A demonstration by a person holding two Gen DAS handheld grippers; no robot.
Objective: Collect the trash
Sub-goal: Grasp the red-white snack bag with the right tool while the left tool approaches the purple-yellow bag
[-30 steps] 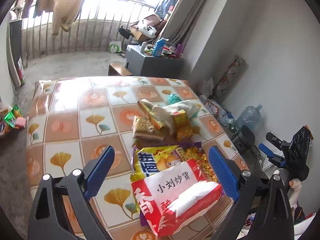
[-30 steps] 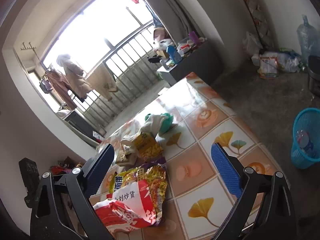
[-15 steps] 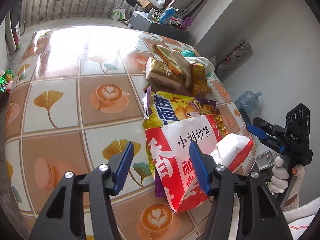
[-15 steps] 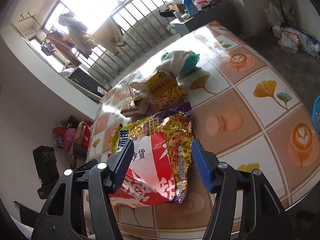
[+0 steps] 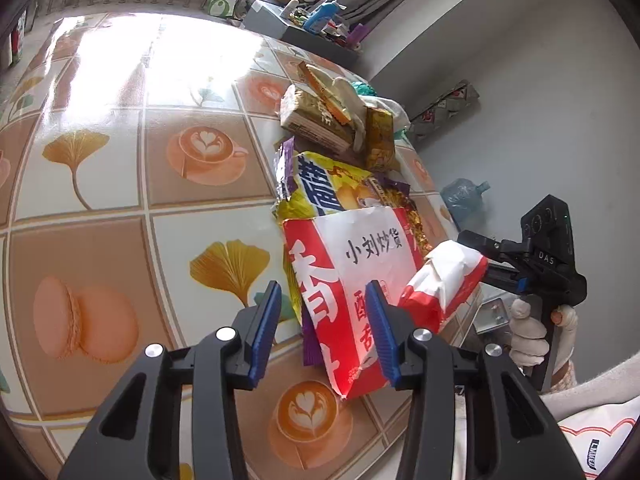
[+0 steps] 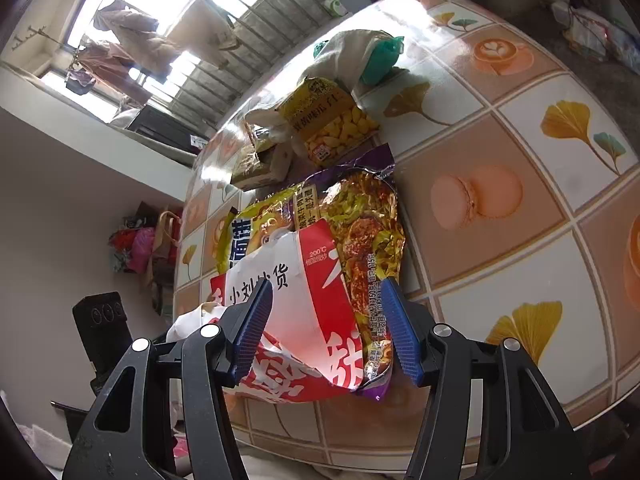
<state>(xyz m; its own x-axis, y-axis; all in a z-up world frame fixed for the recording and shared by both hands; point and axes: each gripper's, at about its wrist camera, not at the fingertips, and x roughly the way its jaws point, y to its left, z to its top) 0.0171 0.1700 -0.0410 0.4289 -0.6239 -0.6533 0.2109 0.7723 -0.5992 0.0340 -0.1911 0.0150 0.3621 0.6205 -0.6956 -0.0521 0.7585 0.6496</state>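
Glossy tiled tabletop [image 5: 120, 208], ginkgo-leaf + latte prints, glare upper left. Red/white snack bag [image 5: 352, 280] lies centre frame atop yellow wrapper [image 5: 320, 192]. Left gripper [image 5: 322, 328] fingers spread, straddling bag's near corner. Right gripper [image 6: 326, 328] fingers spread over same bag. Grey wall right; barred window [image 6: 208, 20] upper left in right view.

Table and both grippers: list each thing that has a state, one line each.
left gripper: open, jaws astride the near edge of the red-and-white bag.
right gripper: open, jaws either side of the same bag.
red-and-white bag: torn open, lying flat atop the other wrappers.
yellow snack bag: crumpled, partly under the red-and-white bag.
purple noodle wrapper: opened, flattened.
yellow seed packet: torn open at the top.
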